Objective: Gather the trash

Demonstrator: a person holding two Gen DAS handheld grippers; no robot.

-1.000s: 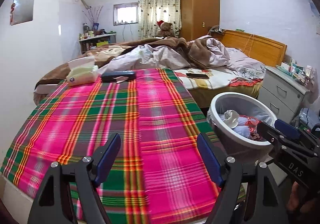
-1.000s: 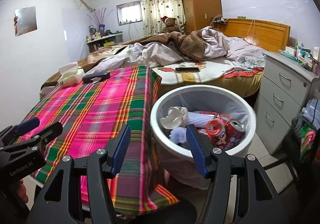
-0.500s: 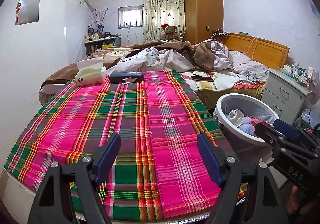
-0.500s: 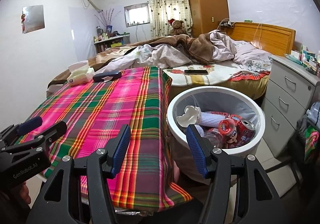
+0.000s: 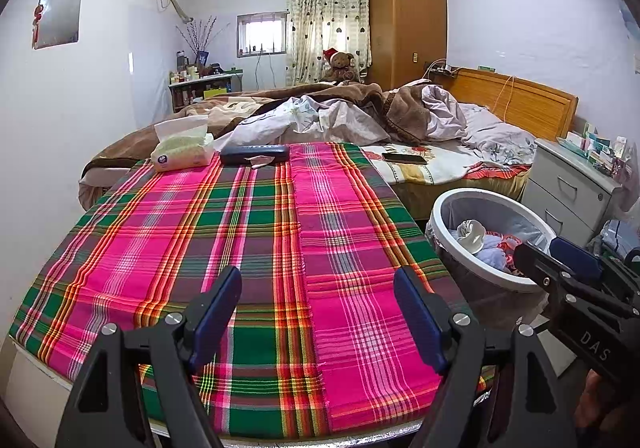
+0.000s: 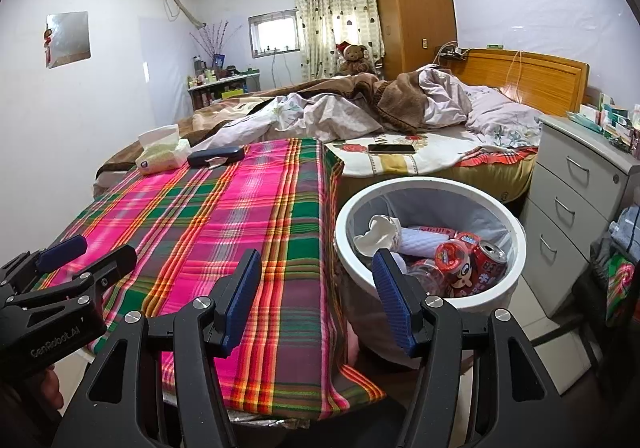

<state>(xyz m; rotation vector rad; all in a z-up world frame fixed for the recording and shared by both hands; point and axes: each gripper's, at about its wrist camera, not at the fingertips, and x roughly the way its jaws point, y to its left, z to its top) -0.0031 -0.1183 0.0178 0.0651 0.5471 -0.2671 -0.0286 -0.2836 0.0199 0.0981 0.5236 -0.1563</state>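
A white trash bin (image 6: 504,216) stands on the floor right of the table, holding red cans (image 6: 486,264), a crushed white cup (image 6: 378,234) and other trash; it also shows in the left wrist view (image 5: 452,204). My left gripper (image 5: 318,312) is open and empty above the near edge of the plaid tablecloth (image 5: 248,232). My right gripper (image 6: 316,296) is open and empty, over the table's right edge beside the bin. A small crumpled paper scrap (image 5: 260,161) lies by a dark case (image 5: 254,153) at the table's far end.
A tissue pack (image 5: 182,150) sits at the far left of the table. Behind is an unmade bed (image 5: 360,116) with a phone (image 5: 404,157) on it. A grey drawer unit (image 6: 580,200) stands right of the bin.
Both grippers have pulled back and risen slightly; the table and bin look farther away. Both stay open and empty.
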